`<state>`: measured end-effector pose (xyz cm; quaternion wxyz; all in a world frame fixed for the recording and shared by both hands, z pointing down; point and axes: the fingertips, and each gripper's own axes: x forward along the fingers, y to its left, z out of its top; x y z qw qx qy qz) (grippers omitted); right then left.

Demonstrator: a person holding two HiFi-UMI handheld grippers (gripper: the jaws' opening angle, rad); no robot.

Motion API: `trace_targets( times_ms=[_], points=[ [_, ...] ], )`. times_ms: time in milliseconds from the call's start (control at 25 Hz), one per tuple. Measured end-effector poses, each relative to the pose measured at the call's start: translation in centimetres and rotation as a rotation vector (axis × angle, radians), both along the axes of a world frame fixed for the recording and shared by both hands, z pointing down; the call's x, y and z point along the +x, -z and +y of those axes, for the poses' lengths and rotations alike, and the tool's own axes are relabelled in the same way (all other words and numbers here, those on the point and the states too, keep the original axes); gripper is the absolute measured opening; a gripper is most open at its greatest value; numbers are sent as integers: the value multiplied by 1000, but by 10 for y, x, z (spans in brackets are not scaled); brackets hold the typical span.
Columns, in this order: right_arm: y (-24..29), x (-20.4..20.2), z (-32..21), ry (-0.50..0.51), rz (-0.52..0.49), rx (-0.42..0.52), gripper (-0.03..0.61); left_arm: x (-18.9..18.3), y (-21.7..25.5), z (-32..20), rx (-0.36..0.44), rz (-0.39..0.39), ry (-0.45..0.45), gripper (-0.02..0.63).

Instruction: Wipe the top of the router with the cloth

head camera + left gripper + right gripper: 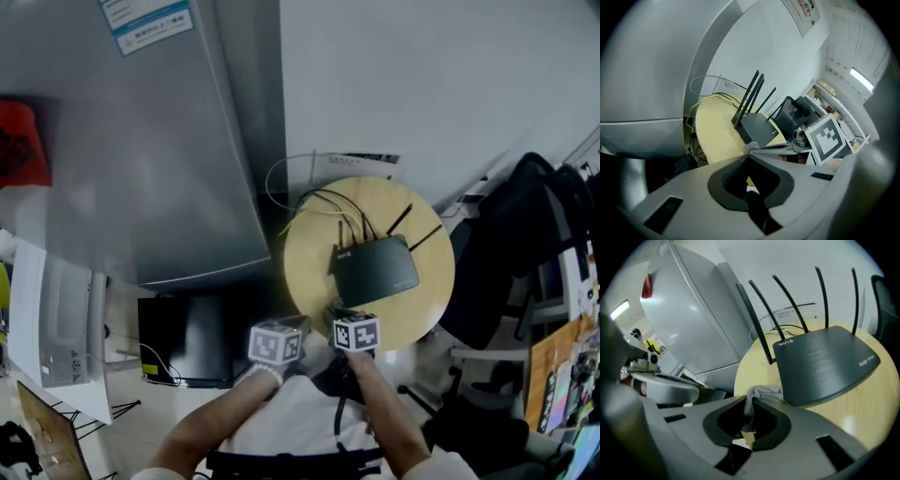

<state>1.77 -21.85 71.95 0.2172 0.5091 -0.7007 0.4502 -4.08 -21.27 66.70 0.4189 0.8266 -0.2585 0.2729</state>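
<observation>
**Right claw is pinching the cloth next to the router**

The right claw (752, 401) is squeezing tight on a small grey cloth (761, 393), which is bunching up at its tips. The router (825, 364) is lying flat on the round tabletop (752, 371), just past this claw and a bit to its right. Its long side is running across in front of the claw. Its antennas (788, 301) are sticking up along the far side. The left claw (747, 158) is pressing shut on nothing, close beside the right claw.
</observation>
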Motion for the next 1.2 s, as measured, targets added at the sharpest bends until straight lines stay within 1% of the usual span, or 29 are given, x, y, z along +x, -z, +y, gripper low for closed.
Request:
trace_targets(
  times_ms=[80, 160, 320, 360, 440, 600, 800, 1000, 1200],
  points=[
    [-1, -6, -11, -3, -2, 2, 37, -7, 1, -2, 1, -1, 7, -2],
    [-7, -4, -22, -27, 44, -11, 38, -16, 2, -5, 2, -4, 19, -2],
    [-14, 20, -38, -193, 148, -49, 37, -35, 1, -11, 2, -11, 57, -2],
    [-13, 25, -41, -223, 173, -48, 37, -40, 0, -12, -1, -13, 68, -2],
    [-10, 29, -49, -252, 212, -37, 37, -49, -1, -14, -9, -15, 89, -2],
    [-16, 31, -60, -267, 223, -55, 37, -58, 0, -15, -10, -14, 110, -2],
    [-13, 35, -45, -273, 214, -61, 37, -58, 1, -15, -9, -5, 104, -2],
    [-11, 39, -11, -257, 198, -79, 37, -44, 0, -8, -11, 14, 72, -2],
    [-18, 51, 16, -271, 197, -102, 37, -26, 1, 4, -10, 30, 31, -2]
  ],
)
